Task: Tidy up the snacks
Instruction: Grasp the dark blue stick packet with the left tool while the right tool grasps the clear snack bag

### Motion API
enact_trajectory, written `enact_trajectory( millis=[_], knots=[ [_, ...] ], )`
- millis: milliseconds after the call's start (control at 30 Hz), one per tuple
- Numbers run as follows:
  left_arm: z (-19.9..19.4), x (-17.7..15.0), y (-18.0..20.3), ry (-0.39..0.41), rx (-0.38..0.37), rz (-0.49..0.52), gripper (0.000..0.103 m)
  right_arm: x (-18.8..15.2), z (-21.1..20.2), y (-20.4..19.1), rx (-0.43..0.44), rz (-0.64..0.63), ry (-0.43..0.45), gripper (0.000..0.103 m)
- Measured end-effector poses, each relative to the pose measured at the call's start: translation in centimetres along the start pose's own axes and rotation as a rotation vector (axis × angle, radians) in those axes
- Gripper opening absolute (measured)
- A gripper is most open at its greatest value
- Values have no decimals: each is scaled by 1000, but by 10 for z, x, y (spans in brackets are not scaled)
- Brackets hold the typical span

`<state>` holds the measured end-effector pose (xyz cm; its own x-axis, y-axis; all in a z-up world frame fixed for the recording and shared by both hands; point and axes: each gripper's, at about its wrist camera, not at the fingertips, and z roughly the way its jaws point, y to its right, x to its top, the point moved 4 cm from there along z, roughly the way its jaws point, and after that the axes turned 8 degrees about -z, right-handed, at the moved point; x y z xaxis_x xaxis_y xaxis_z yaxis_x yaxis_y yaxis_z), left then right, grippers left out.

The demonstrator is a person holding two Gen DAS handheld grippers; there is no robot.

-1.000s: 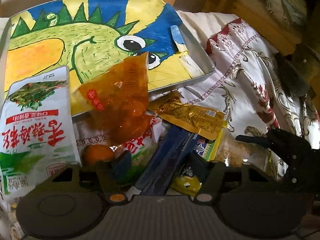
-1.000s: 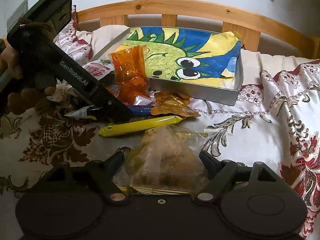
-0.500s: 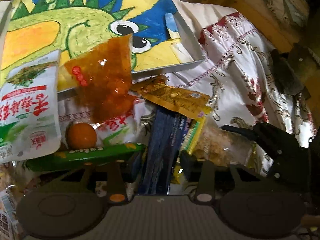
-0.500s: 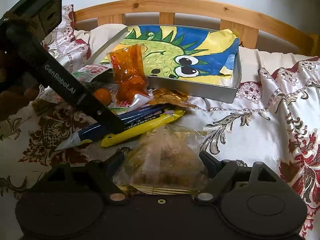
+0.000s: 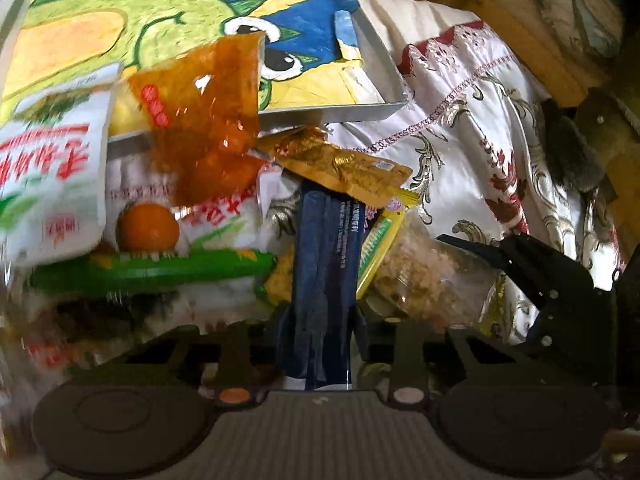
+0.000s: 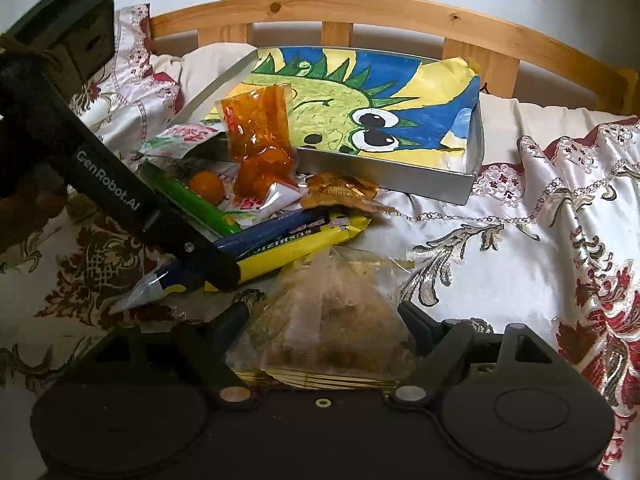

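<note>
1. The dark blue snack stick point(image 5: 326, 264) lies in the snack pile on the bed point(image 6: 500, 256); the left tongs point(image 5: 320, 330) have been closing around it.
2. "GenRobot.AI" reads along those tongs' arm.
3. The right tongs point(image 6: 324, 316) stand wide around a clear bag point(image 6: 328, 320).

Right gripper point(image 6: 322, 320) straddling clear snack bag point(image 6: 332, 320), left gripper point(image 6: 216, 276) on blue packet point(image 6: 276, 228)
</note>
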<state>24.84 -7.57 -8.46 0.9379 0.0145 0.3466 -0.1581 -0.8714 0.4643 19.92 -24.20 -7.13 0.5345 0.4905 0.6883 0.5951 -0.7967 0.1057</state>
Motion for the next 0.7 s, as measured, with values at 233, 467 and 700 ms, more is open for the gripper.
enact_trajectory(
  millis=[233,467,700],
  knots=[
    [-12,-35,14,85,58,-78,32,-3,-13,-9,-54,-75,-22,78],
    [-30,-65,26,223,66,-132,31,-4,-24,-20,-114,-167,-24,72],
    [-46,-77,27,319,66,-153,30,-2,-34,-34,-191,-283,22,68]
  ],
)
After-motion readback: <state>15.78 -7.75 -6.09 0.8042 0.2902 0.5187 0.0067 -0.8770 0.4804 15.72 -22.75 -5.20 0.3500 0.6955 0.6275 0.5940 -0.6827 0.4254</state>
